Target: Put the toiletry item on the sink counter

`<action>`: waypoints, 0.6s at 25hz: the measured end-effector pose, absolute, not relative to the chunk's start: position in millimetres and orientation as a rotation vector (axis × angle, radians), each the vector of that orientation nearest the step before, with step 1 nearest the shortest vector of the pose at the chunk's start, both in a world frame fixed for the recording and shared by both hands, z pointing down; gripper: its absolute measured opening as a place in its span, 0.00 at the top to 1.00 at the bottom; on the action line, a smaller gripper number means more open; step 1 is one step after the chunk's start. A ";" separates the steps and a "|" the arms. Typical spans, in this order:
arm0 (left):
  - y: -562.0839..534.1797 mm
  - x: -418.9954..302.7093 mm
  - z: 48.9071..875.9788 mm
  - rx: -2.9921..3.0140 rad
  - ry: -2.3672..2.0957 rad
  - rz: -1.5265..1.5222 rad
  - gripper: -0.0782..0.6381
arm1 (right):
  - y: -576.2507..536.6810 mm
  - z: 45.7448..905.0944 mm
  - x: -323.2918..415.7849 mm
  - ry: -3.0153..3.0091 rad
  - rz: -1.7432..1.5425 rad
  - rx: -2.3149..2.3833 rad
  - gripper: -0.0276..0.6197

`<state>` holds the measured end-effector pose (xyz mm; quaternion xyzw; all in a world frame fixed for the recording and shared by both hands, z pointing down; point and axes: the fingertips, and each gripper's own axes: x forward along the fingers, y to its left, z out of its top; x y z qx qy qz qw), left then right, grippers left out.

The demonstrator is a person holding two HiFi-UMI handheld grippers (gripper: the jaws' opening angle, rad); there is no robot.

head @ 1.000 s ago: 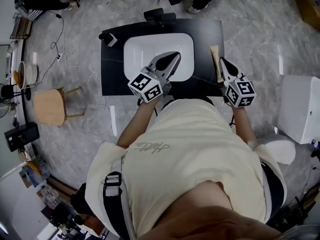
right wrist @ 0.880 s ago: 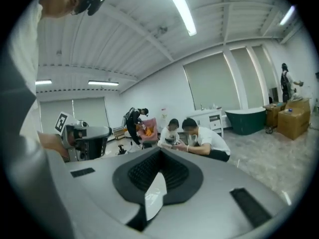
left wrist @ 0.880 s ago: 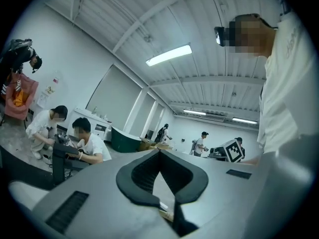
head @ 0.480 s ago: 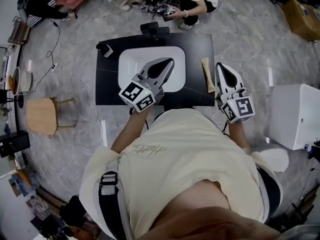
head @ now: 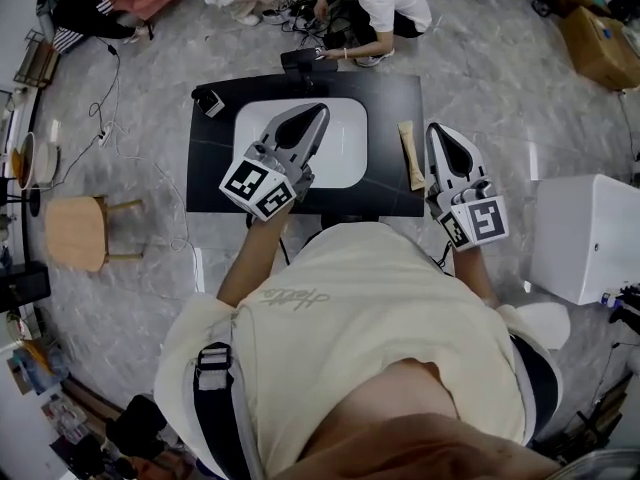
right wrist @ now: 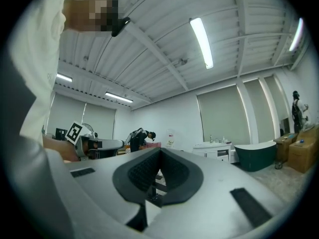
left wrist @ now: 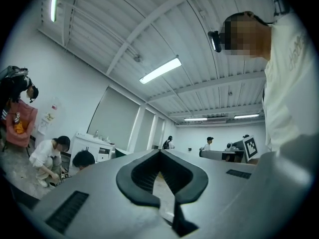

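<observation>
Tan and slim, the toiletry item (head: 411,155) lay flat on the black sink counter (head: 215,168), on the strip between the white basin (head: 345,163) and the counter's right edge, its length running front to back. From where I stood the job looked as good as done. The right gripper (head: 436,130) hung just beside the tube, outside that right edge, with its jaws brought tip to tip and nothing between them. The left gripper (head: 318,111) was raised over the basin, likewise closed on nothing, and both tools pointed up towards the ceiling lights rather than down at the counter. The danger I judged was a careless swing of the right tool. Standing so near, it could clip the tube and send it off the right edge or into the basin, the glossy top offering little hold. A small dark object (head: 209,101) sat at the back left corner and a black fitting (head: 308,60) stood at the back edge. Around it spread a grey marbled floor (head: 500,88), with a wooden stool (head: 75,233), a white cabinet (head: 585,238) and a crouching person (head: 375,3).
</observation>
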<state>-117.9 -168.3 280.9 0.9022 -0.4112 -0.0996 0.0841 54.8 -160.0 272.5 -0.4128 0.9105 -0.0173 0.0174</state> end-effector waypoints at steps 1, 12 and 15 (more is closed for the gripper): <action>-171.0 -123.2 279.6 2.694 -1.245 -0.293 0.89 | -161.2 270.9 54.7 2.826 -0.046 -1.286 0.97; -179.5 -124.9 281.9 2.728 -1.252 -0.275 0.89 | -171.3 266.8 61.4 2.797 -0.063 -1.328 0.97; -182.2 -124.6 284.3 2.740 -1.246 -0.266 0.89 | -173.2 268.7 58.1 2.806 -0.047 -1.326 0.97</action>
